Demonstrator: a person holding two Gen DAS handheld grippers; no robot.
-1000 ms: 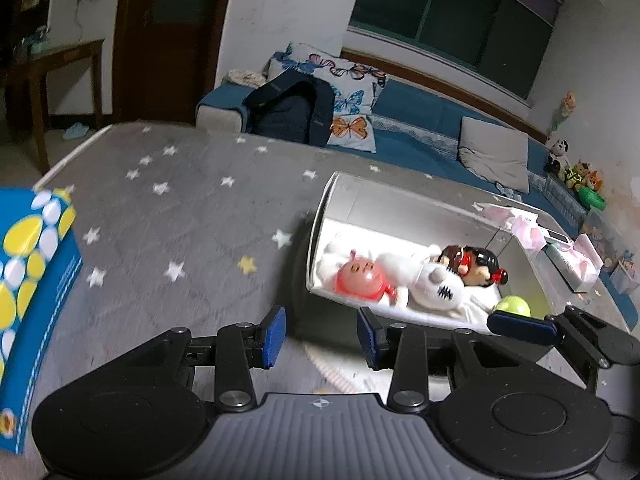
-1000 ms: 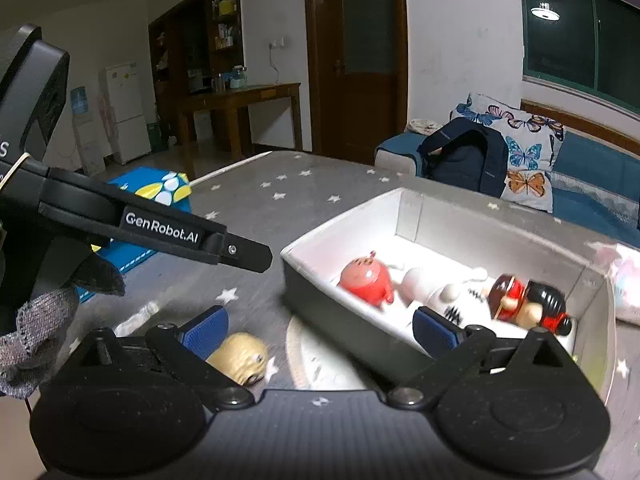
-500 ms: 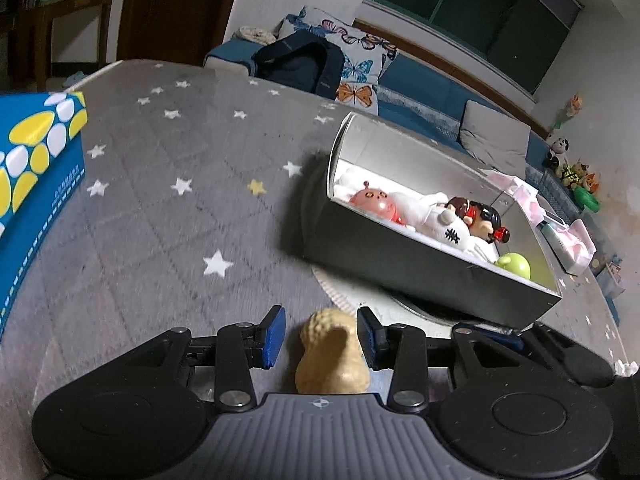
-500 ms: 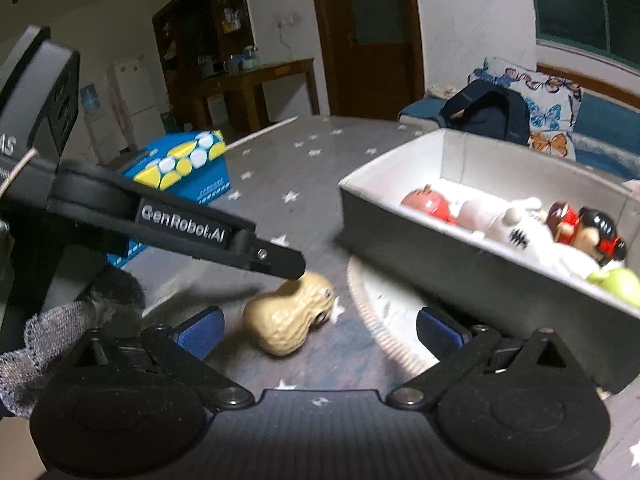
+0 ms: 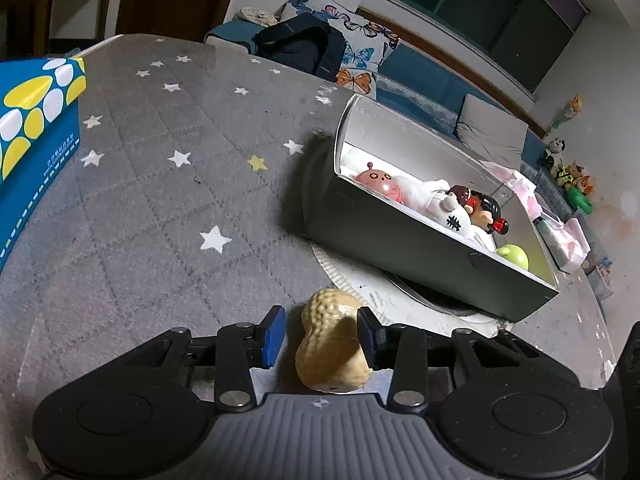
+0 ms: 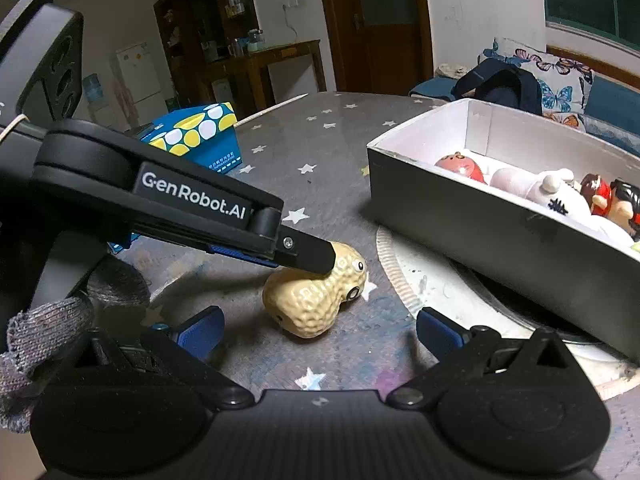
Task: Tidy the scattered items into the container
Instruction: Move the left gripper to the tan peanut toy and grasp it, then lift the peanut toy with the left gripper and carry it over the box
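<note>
Tan and dimpled, the peanut toy (image 5: 332, 344) lies on the star-print tablecloth (image 5: 160, 184), just beside the grey box (image 5: 420, 248). The left gripper (image 5: 321, 336) straddles it, pads slightly apart, not yet clamped. The right gripper (image 6: 318, 330) hangs wide open behind, holding nothing.

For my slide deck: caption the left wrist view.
Left gripper straddles the peanut toy on the table, box of toys beyond.
</note>
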